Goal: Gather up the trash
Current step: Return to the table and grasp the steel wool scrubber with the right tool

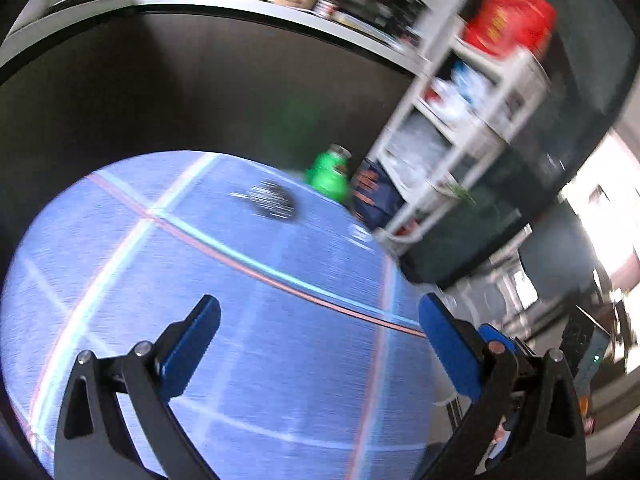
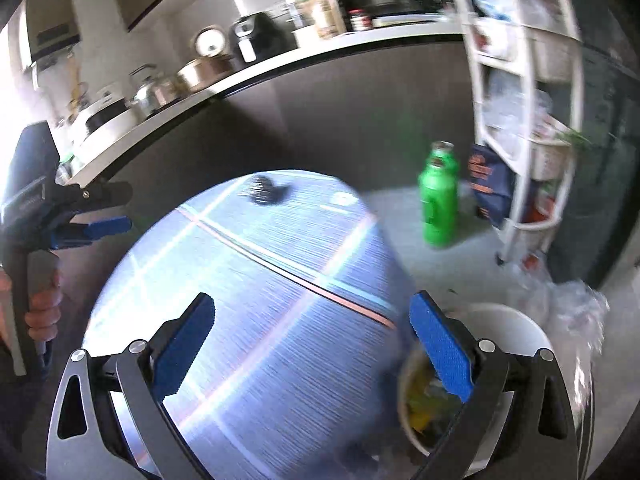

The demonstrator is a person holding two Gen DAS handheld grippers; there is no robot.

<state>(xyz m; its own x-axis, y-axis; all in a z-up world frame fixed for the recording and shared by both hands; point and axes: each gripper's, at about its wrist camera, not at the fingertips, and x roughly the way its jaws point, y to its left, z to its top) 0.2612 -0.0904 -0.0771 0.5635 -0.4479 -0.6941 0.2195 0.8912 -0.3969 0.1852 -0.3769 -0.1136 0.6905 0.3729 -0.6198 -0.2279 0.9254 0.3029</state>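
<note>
While both frames are blurred, the dark scrap (image 1: pixel 274 200) at the bench's (image 1: pixel 240 360) far edge may be misjudged; left tool (image 1: pixel 320 346) and right tool (image 2: pixel 310 346) are spread apart, nothing held.

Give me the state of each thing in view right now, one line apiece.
Left gripper: jaws open, nothing between them.
Right gripper: jaws open, nothing between them.
Green bottle: upright on the floor.
White bin: uncovered, trash inside.
Dark object: lying on the blue tablecloth.
</note>
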